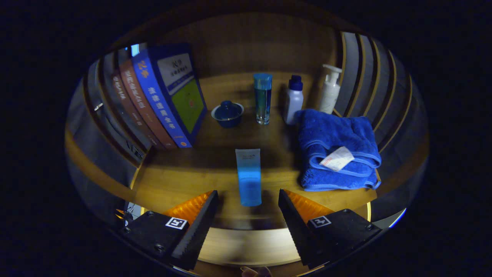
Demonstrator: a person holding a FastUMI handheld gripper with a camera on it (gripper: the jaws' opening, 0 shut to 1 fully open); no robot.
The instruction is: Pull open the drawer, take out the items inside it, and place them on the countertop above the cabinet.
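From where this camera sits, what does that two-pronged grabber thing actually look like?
The gripper has two wedge-shaped fingers with ridged, saw-toothed inner faces, tapering to points. Each springs from a blocky body fastened with round screws and carrying a small square black-and-white marker on top. No cables are visible.

You see a blue tube (249,177) lying flat on the wooden counter (184,181), cap end nearest you.
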